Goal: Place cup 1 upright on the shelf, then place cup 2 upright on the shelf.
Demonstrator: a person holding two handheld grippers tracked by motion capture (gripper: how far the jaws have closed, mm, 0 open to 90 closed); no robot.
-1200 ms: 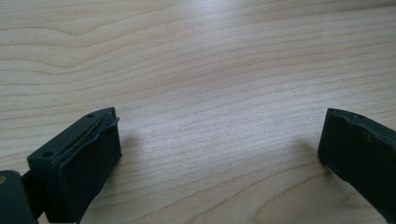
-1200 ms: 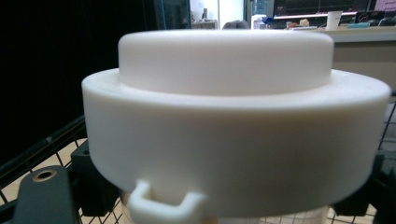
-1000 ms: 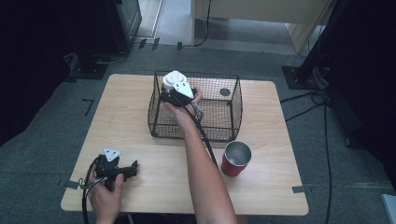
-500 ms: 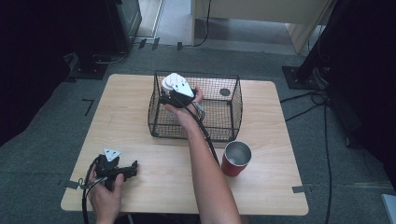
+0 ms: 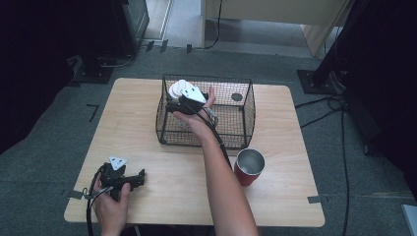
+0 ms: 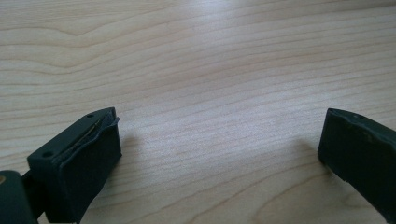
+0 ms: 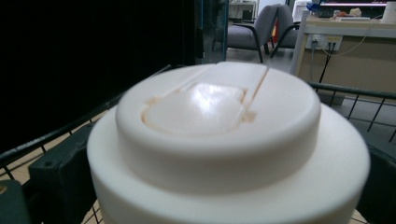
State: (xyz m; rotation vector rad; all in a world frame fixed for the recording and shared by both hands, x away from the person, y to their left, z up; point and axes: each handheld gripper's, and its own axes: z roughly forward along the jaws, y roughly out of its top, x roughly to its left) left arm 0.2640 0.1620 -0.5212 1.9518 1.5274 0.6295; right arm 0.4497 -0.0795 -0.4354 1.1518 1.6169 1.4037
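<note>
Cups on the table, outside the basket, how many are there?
1. A red cup with a shiny metal inside stands on the table, just in front of the wire basket's near right corner. Anything behind the forearm could be hidden.

Even overhead light brightens the desk [image 5: 147, 123] against dark surroundings. Soft shadows fall beneath the left tool [image 6: 219, 154]. The close white lid [image 7: 219, 140] is blurred, with mild glare.

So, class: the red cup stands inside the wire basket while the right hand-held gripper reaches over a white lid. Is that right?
Not quite. The red cup stands on the table outside the wire basket, near its front right corner, as the high view shows. The right hand-held gripper does reach over the white lid.
</note>
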